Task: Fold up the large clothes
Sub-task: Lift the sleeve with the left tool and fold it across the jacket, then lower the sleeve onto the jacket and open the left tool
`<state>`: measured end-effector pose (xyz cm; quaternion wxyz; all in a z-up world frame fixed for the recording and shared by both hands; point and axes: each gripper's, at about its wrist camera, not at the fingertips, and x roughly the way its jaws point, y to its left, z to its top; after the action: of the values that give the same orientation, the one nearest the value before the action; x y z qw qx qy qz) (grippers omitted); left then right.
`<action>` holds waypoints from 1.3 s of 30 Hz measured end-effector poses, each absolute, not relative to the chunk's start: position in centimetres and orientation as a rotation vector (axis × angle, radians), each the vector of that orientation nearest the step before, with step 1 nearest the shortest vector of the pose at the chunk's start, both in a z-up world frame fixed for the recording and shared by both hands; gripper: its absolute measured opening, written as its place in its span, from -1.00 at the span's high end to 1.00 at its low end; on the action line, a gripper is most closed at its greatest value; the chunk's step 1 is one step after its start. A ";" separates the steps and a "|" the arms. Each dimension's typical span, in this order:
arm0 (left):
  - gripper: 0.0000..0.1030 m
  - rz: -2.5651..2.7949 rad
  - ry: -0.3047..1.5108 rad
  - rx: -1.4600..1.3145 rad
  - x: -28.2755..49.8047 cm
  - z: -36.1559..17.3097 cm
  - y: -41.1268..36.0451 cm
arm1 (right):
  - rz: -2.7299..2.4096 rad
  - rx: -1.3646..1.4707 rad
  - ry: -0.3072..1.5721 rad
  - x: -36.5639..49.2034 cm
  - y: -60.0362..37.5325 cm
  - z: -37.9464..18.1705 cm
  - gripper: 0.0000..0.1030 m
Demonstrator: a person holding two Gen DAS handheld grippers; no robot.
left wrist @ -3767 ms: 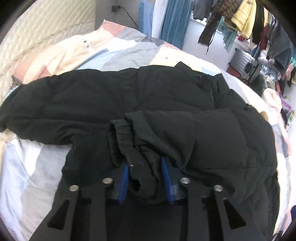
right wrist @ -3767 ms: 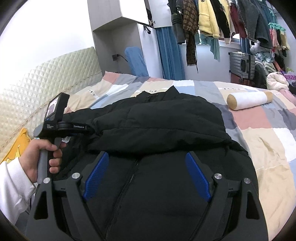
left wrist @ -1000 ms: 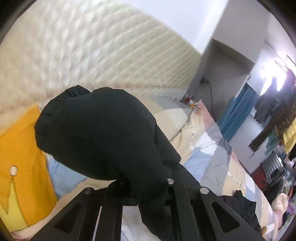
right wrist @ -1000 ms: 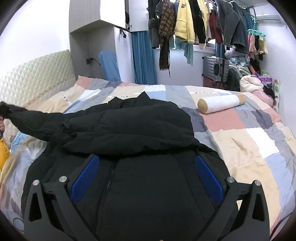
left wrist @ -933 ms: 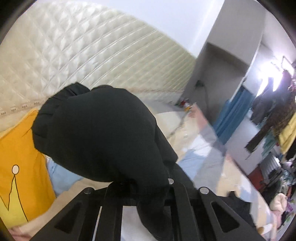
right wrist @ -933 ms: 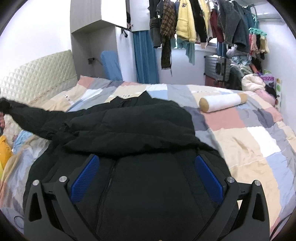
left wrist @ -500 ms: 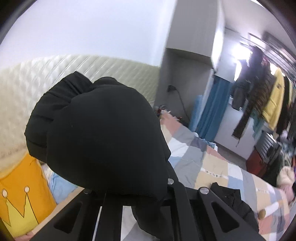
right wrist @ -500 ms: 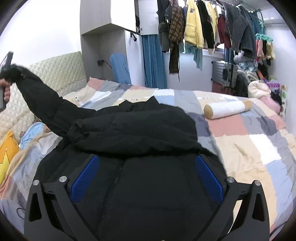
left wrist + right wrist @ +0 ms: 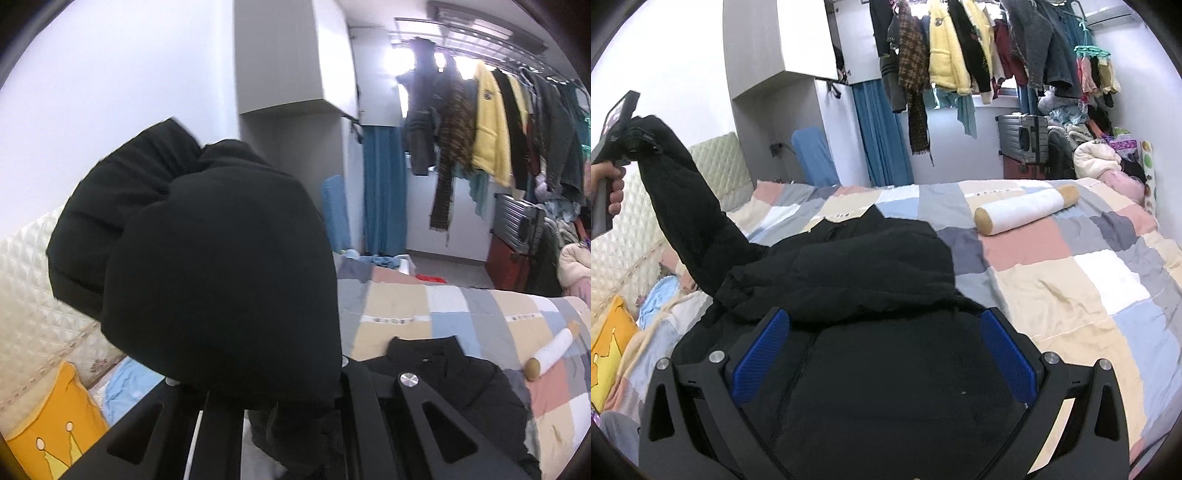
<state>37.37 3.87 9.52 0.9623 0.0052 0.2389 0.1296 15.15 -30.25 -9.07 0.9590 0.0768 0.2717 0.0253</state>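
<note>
The left tool [image 9: 631, 142] pinches the sleeve [image 9: 690, 221] high so it can fold over the black coat [image 9: 871, 258] on the bed [image 9: 1071, 280], while the right tool [image 9: 886, 354] waits wide open above it.

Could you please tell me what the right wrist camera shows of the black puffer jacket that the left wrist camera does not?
Only the right wrist view shows the black puffer jacket spread on the patchwork quilt, its sleeve raised by the left gripper, and the open right gripper over the zipped front. Only the left wrist view shows the bunched cuff up close, hiding the fingertips. Both show the collar end and the white bolster pillow.
</note>
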 end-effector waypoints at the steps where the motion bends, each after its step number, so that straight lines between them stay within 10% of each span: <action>1: 0.80 0.248 0.484 0.013 37.4 9.5 2.7 | 0.046 0.155 0.550 15.1 -30.6 -9.1 -1.00; 17: 0.77 0.002 0.544 0.062 40.7 3.8 -14.7 | 0.017 0.326 0.560 15.6 -36.7 -10.8 -1.00; 39: 0.76 -0.274 0.842 0.064 42.2 -18.9 -27.2 | -0.019 0.356 0.615 17.6 -37.9 -13.5 -1.00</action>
<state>42.18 -27.18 -18.88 0.9032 0.0307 0.4071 -0.1324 17.65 -37.88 -13.47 0.9375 0.1741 0.3012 -0.0092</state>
